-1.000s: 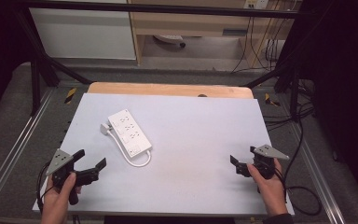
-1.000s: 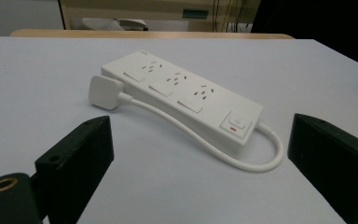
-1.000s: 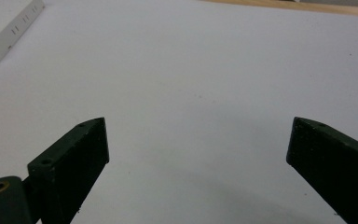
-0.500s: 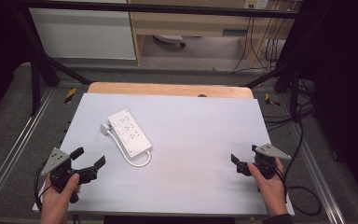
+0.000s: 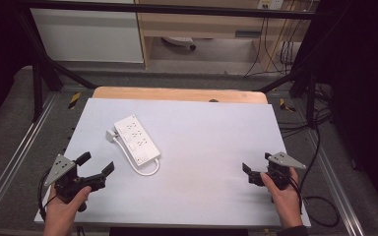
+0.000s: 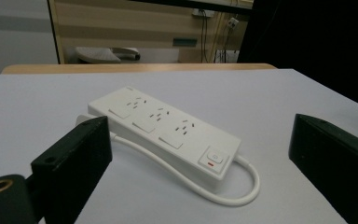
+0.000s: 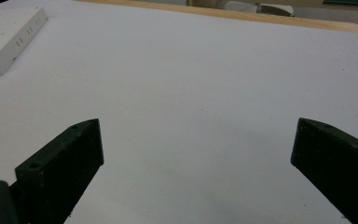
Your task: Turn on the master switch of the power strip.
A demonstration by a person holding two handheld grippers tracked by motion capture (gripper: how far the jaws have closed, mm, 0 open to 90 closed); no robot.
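the table (image 5: 211, 147) carries a pale grey-white sheet with a strip of bare wood showing along its far edge; a white power strip (image 5: 136, 139) lies flat on the left half of the sheet, set on a diagonal, its switch end toward the near right and its other end toward the far left; in the left gripper view the power strip (image 6: 165, 128) shows three socket groups on its top face and a switch with a small red mark at the near end; a white cord (image 5: 145, 169) leaves the switch end, loops on the sheet just beside the strip and runs back along its near-left side; a white plug (image 5: 110, 134) rests on the sheet against the far-left end of the strip.

the left gripper (image 5: 94, 167) is held in the person's left hand (image 5: 64, 206) at the near left corner of the table; its jaws are spread wide with nothing between them and point toward the power strip, which lies near but apart from them; in the left gripper view both black jaws frame the strip without touching it.

the right gripper (image 5: 251, 173) is held in the person's right hand (image 5: 283, 191) at the near right edge of the table, well apart from the power strip; in the right gripper view its jaws are spread wide over bare sheet, and the power strip (image 7: 9, 35) appears at the far left corner of that view.
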